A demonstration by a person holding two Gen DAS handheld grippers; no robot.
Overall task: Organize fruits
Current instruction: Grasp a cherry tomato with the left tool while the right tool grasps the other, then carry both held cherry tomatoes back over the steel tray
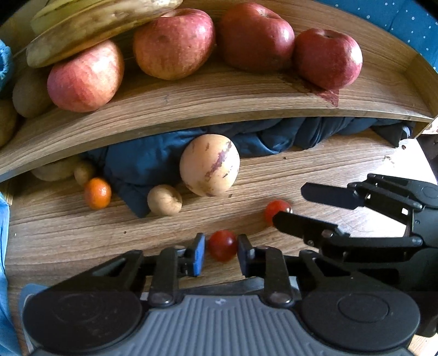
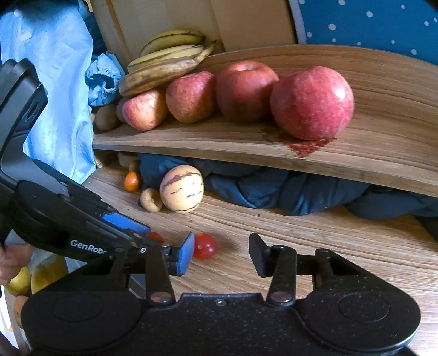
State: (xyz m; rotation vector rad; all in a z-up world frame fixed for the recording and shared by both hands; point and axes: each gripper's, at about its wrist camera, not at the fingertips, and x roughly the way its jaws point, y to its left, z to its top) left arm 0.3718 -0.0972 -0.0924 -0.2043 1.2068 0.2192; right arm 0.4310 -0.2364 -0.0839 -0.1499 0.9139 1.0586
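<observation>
Two cherry tomatoes lie on the wooden tabletop (image 1: pixel 82 241). My left gripper (image 1: pixel 221 253) points down at the nearer tomato (image 1: pixel 222 245) and is shut on it, one pad pressing each side. The other tomato (image 1: pixel 276 209) (image 2: pixel 204 246) sits between the fingers of my right gripper (image 2: pixel 222 254) (image 1: pixel 288 202), close against the blue pad on the left, with the dark finger well clear of it. That gripper is open. In the right wrist view the left gripper's blue pad (image 2: pixel 123 221) shows at the left, with its tomato (image 2: pixel 155 237) peeking out.
A curved wooden shelf (image 1: pixel 219 98) above the table carries several red apples (image 1: pixel 175 43), bananas (image 1: pixel 90 24) and kiwis (image 1: pixel 28 93). Under it lie a blue cloth (image 1: pixel 142 164), a striped cream melon (image 1: pixel 209 164), a tan fruit (image 1: pixel 164 200) and a mandarin (image 1: pixel 97 193).
</observation>
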